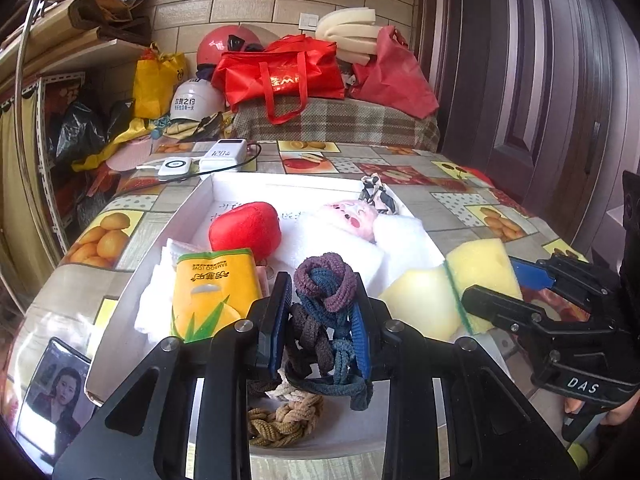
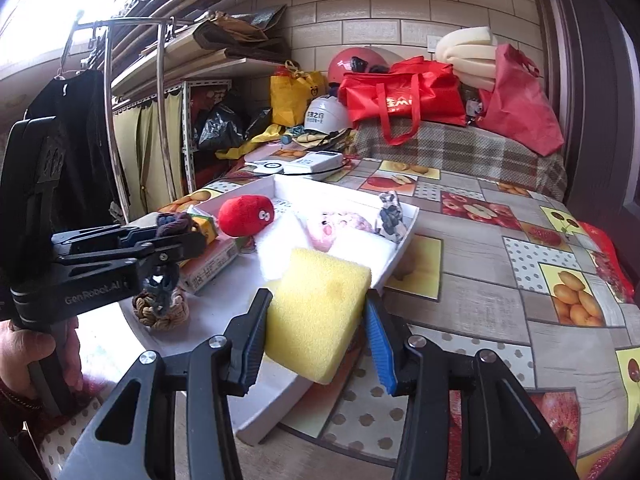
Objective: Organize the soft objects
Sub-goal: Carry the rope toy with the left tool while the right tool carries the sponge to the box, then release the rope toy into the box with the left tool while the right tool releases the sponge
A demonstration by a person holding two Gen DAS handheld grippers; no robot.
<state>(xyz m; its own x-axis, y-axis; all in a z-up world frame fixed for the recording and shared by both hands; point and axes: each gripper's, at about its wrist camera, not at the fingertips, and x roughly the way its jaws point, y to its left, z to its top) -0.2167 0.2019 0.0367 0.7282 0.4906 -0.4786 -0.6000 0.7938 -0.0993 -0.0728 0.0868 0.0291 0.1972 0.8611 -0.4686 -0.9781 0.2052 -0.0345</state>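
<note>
Fruit-print tablecloth [image 2: 480,300], brick-tiled wall [image 2: 360,12]

The hair ties [image 1: 324,308] are a knot of purple, navy, dark brown and slate blue; a tan and beige braided bunch [image 1: 286,420] lies under them. The sponge [image 2: 316,312] is bright yellow, with a thin green edge in the left wrist view. The plush ball [image 1: 245,229] is red, the tray [image 1: 132,320] white, the tissue pack [image 1: 214,292] orange-yellow with green leaves. The tabletop [image 2: 480,280] has a grey patchwork cloth with fruit squares and polka dots
</note>
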